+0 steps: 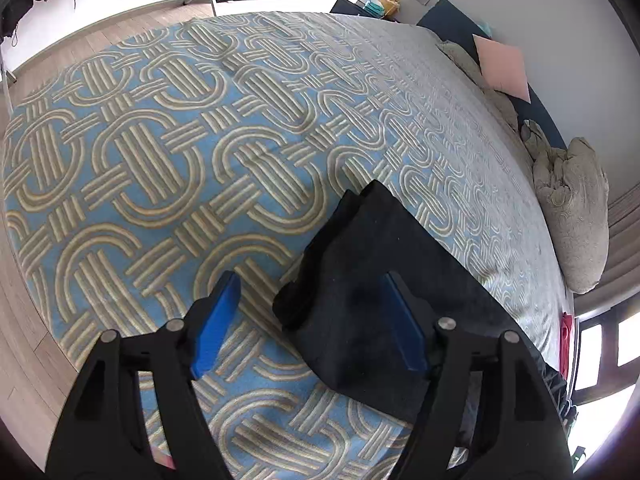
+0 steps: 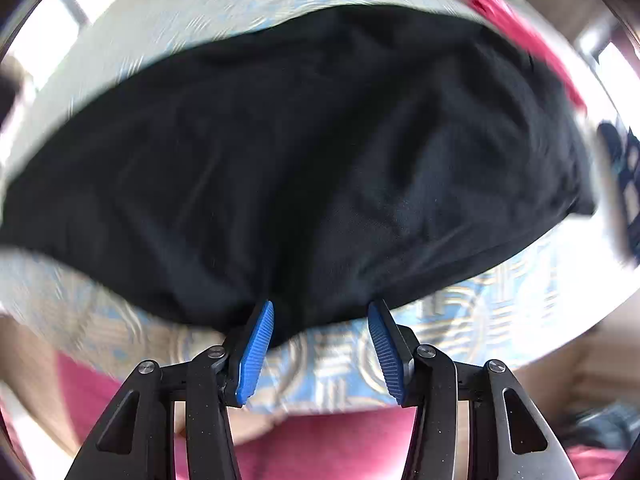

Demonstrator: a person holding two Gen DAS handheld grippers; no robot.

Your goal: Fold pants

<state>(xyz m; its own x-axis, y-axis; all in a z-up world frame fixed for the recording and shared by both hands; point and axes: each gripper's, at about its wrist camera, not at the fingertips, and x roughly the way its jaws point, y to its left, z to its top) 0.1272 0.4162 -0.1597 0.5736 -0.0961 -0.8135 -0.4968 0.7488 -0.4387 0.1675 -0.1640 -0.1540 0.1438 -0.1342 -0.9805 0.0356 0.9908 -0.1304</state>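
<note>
Two claws hover spread wide over the folded black fabric pants (image 1: 372,280), which lie on the blue-and-beige patterned bedspread (image 1: 160,152) near the bed's side edge — neither the left claw (image 1: 312,320) nor the right claw (image 2: 320,344) grips anything. Grey pillows (image 1: 572,208) sit along the head edge.

left gripper (image 1: 310,316): jaws spread wide, angled downward | right gripper (image 2: 321,350): jaws parted, holding nothing
</note>
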